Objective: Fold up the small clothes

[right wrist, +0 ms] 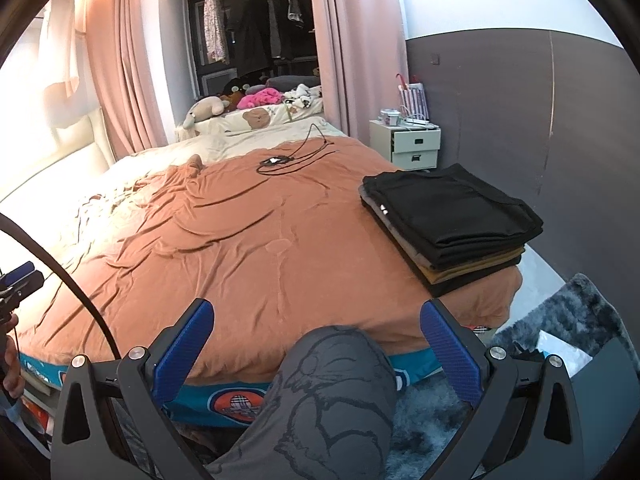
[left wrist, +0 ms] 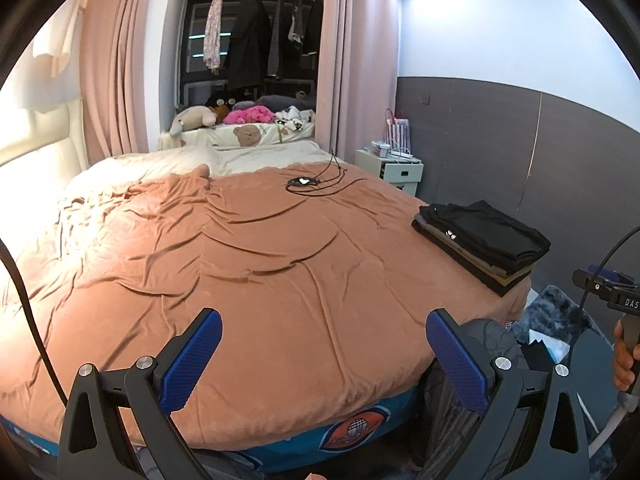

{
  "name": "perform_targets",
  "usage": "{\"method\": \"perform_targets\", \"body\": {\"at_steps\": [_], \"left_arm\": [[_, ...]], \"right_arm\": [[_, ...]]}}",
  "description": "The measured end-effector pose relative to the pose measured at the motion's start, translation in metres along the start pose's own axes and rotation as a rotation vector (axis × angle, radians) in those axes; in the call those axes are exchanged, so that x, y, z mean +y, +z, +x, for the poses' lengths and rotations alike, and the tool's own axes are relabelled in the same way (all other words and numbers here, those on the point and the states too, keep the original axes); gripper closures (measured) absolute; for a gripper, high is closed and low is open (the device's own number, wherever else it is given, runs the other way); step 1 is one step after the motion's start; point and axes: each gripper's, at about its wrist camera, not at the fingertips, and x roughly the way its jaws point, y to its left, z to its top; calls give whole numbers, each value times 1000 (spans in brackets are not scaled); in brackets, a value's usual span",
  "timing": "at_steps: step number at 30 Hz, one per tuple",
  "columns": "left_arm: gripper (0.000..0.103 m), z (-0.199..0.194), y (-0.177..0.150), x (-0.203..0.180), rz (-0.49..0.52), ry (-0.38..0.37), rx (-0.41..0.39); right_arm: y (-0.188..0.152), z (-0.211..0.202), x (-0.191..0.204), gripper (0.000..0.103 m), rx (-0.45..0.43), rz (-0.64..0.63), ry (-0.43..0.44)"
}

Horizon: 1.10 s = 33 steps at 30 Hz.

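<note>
Hovering over near edge of bed, both grippers empty. Left gripper (left wrist: pixel 324 344) jaws wide apart, nothing between pads but brown blanket (left wrist: pixel 260 264) beyond. Right gripper (right wrist: pixel 316 340) same: jaws spread, only a grey-trousered knee (right wrist: pixel 340 376) and bed edge between them.

Folded stack of clothes (right wrist: pixel 448 220) sits ahead and to the right of right jaws, on blanket's corner; in left view, well right of jaws (left wrist: pixel 480 240). Black garment on top, tan and grey layers under, edges fairly square. No loose unfolded garment visible on blanket ahead of either gripper; possibly some dark items low right by rug (right wrist: pixel 568 320), cannot tell what.

Handling guess: thin knit or jersey, light, limp, zero stiffness — drapes and sags from any pinch point. Not fragile, not slippery against textured blue pads. Likely clings to fleecy blanket, so drags instead of sliding.

Grip advice: pinch at hem or shoulder corners, one per gripper, single layer only, keep taut between. Avoid mid-panel grabs; bunches. Cable and small device (right wrist: pixel 276 160) far ahead of jaws, out of the way.
</note>
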Motion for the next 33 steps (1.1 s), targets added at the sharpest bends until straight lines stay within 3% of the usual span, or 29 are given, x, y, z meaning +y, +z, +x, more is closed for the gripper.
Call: {"method": "perform_targets", "body": {"at_steps": [33], "left_arm": [[0, -18, -7, -1, -33, 32, -40]], "right_arm": [[-13, -6, 11, 0, -26, -35, 11]]}}
